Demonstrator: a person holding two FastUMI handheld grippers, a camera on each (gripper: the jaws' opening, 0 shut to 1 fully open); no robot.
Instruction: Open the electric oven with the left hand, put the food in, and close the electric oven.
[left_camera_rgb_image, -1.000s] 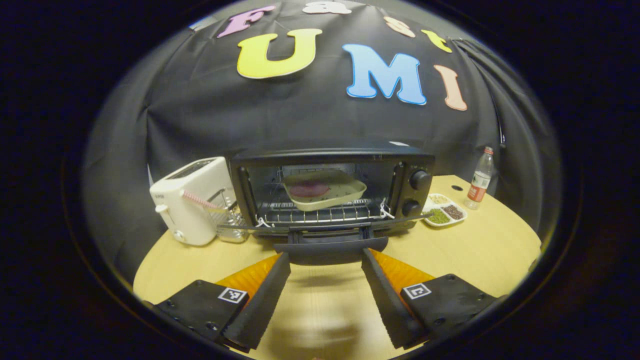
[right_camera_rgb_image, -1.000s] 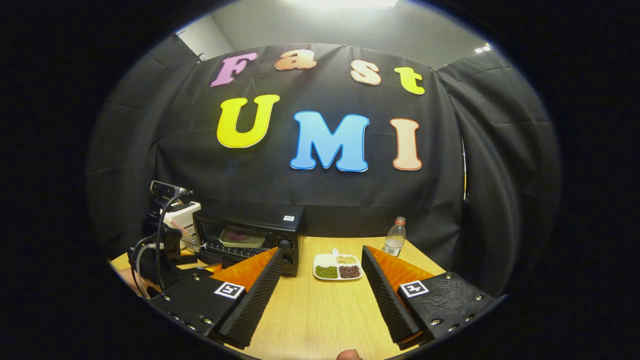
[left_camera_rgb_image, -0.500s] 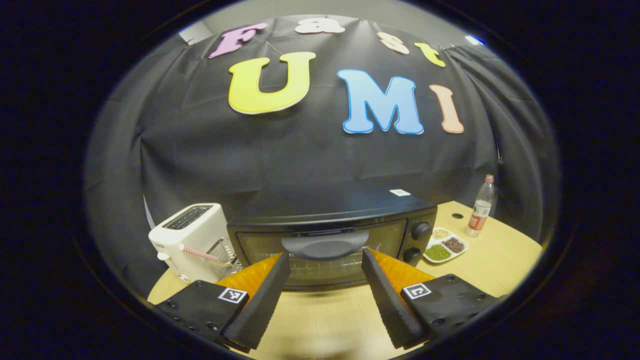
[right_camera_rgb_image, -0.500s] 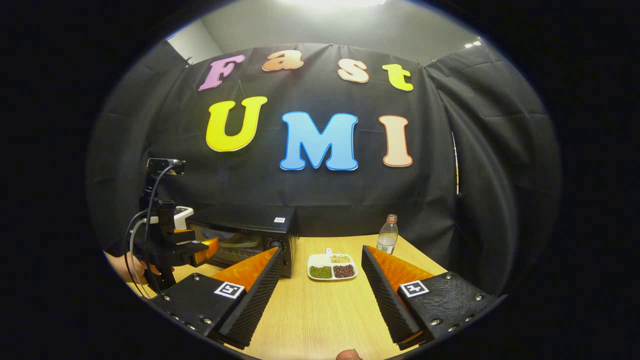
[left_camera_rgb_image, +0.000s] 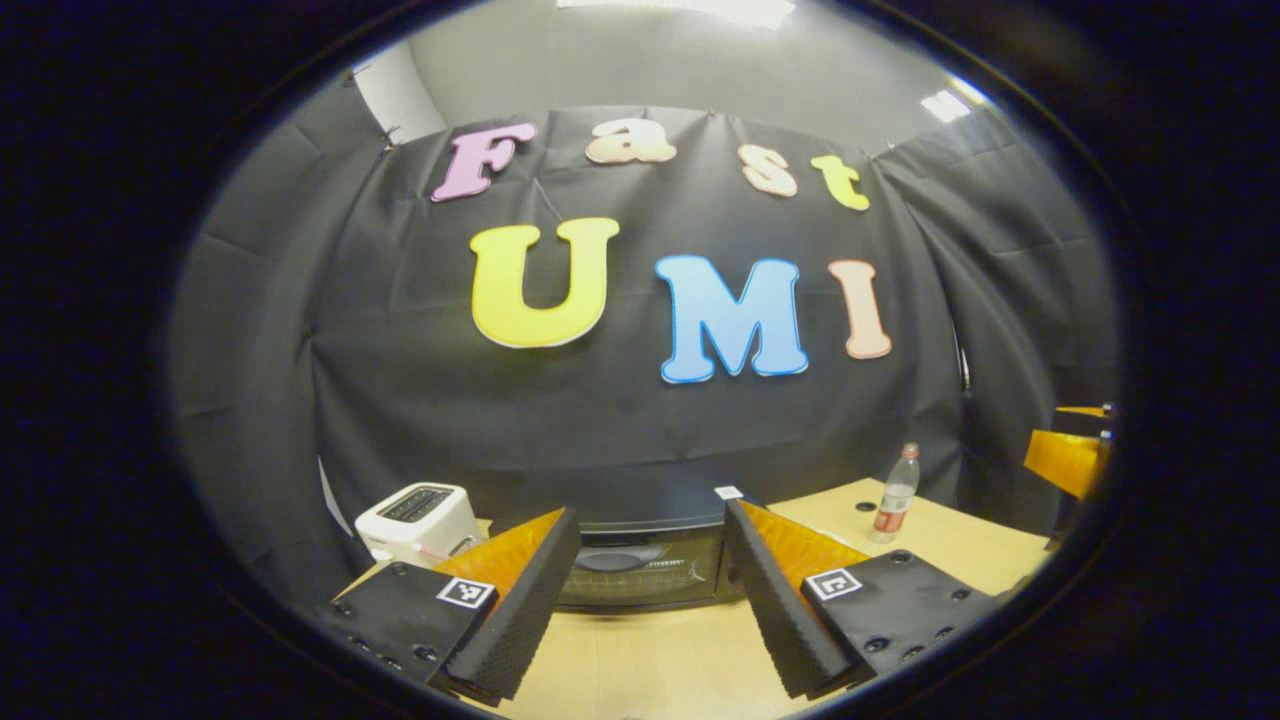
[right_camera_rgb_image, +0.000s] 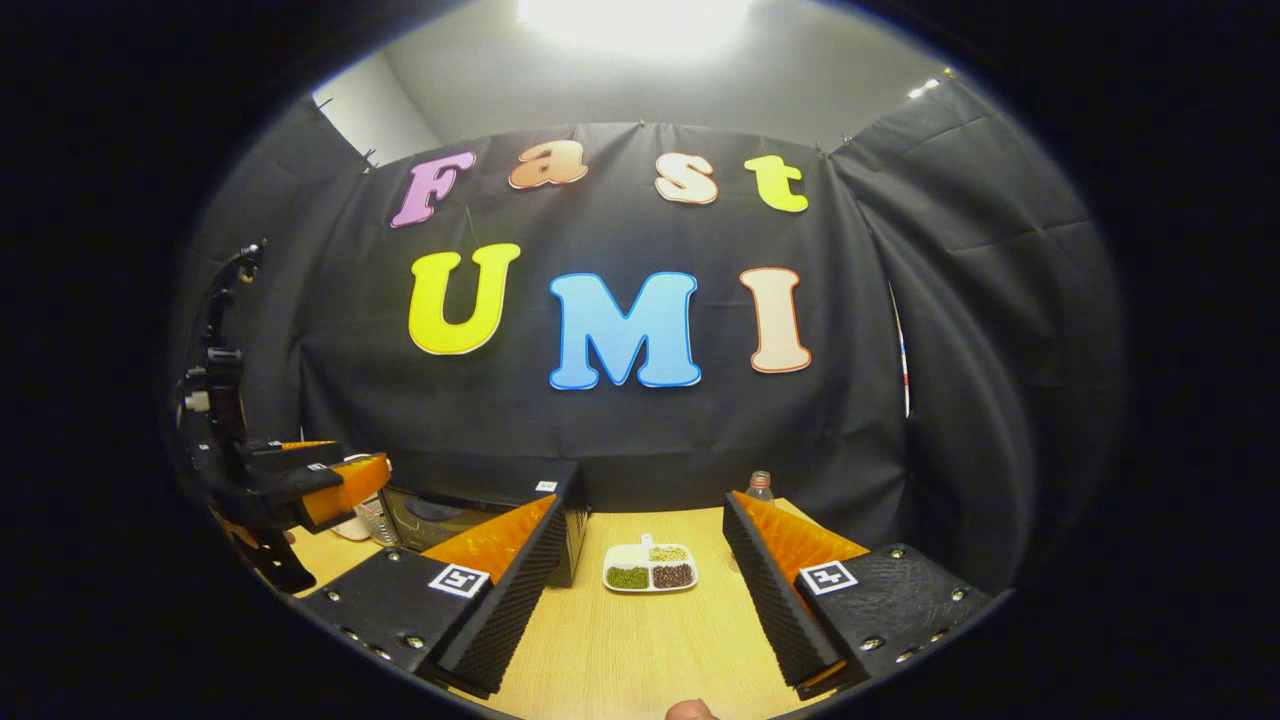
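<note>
Door swung up and shut since a second ago — electric oven (left_camera_rgb_image: 640, 565) now closed on worktop (left_camera_rgb_image: 650, 665), food inside by judgement, hidden behind dark glass. Left gripper (left_camera_rgb_image: 650, 590) pulled back, fingers spread, holding nothing. Right gripper (right_camera_rgb_image: 640, 590) also spread, empty — task looks finished.

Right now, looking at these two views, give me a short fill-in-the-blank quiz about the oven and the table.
1. The oven door is ____.
2. Beside the oven stands a white ____.
3. The divided dish holds ____ kinds of grains.
4. The jaws of the right gripper hold ____.

Missing words: shut; toaster; three; nothing
</note>
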